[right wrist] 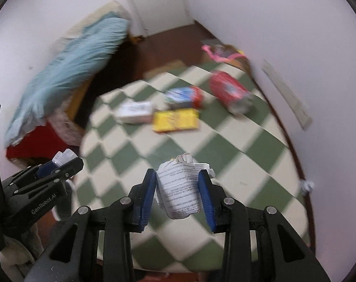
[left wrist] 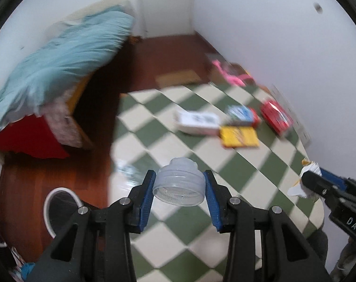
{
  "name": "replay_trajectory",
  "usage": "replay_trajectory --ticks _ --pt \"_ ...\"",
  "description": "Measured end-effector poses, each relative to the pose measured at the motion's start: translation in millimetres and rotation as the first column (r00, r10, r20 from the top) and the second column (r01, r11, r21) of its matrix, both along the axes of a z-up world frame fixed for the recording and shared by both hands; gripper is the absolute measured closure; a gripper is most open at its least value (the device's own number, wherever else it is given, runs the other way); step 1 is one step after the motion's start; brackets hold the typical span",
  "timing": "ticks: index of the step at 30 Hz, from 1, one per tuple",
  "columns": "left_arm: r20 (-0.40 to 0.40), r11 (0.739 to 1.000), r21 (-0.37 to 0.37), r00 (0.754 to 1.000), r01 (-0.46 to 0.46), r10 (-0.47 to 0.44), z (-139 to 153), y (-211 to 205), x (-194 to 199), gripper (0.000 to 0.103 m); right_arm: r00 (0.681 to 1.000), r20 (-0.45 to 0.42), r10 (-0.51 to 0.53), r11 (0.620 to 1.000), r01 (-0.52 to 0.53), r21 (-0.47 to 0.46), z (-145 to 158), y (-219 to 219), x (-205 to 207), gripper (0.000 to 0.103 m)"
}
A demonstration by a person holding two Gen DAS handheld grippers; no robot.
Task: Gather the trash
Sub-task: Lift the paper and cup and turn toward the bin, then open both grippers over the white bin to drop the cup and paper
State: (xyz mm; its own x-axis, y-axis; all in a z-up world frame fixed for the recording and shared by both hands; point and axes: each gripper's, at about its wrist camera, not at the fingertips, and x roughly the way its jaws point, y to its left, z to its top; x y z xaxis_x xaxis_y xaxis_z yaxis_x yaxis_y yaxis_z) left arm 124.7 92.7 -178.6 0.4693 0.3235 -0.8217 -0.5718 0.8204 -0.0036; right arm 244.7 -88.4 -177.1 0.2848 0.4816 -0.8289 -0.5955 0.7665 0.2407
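Observation:
My left gripper (left wrist: 179, 185) is shut on a clear plastic cap (left wrist: 179, 184), held above the green and cream checkered tabletop (left wrist: 189, 225). In the left wrist view the right gripper (left wrist: 306, 183) shows at the right edge with crumpled paper (left wrist: 297, 189) in it. My right gripper (right wrist: 178, 185) is shut on that crumpled printed paper ball (right wrist: 179, 188). The right wrist view has the left gripper (right wrist: 62, 161) at its left edge, the cap (right wrist: 64, 156) between its pads. A white bin (left wrist: 60, 209) with a dark inside stands on the wooden floor, lower left of the left gripper.
Far across the table lie a white box (left wrist: 197, 122), a yellow packet (left wrist: 239, 136), a blue and red pack (left wrist: 242, 115) and a red bag (left wrist: 275, 116). A small paper scrap (right wrist: 307, 185) sits at the table's right edge. A bed with a blue blanket (left wrist: 60, 65) stands left.

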Motion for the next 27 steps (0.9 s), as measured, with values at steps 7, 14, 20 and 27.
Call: replay_trajectory --ticks 7,14,20,27 --pt "0.046 0.987 0.06 0.988 -0.149 0.147 41.0 81.4 -67.2 0.066 0.988 0.009 0.153 0.986 -0.154 0.068 26.0 102.6 -42.3 0.064" --pt "0.041 0.952 0.065 0.954 -0.298 0.296 34.8 158.6 -134.1 0.066 0.942 -0.037 0.334 0.94 -0.33 0.088 14.9 228.5 -102.4 0.064" --pt "-0.021 0.906 0.037 0.906 -0.422 0.423 -6.4 228.4 -193.6 0.066 0.888 -0.123 0.444 0.896 -0.442 0.046 -31.3 320.6 -153.1 0.064" --pt "-0.159 0.844 -0.006 0.834 -0.536 0.529 -81.4 299.6 -253.1 0.066 0.806 -0.253 0.535 0.826 -0.562 -0.043 -116.3 421.0 -211.4 0.064"
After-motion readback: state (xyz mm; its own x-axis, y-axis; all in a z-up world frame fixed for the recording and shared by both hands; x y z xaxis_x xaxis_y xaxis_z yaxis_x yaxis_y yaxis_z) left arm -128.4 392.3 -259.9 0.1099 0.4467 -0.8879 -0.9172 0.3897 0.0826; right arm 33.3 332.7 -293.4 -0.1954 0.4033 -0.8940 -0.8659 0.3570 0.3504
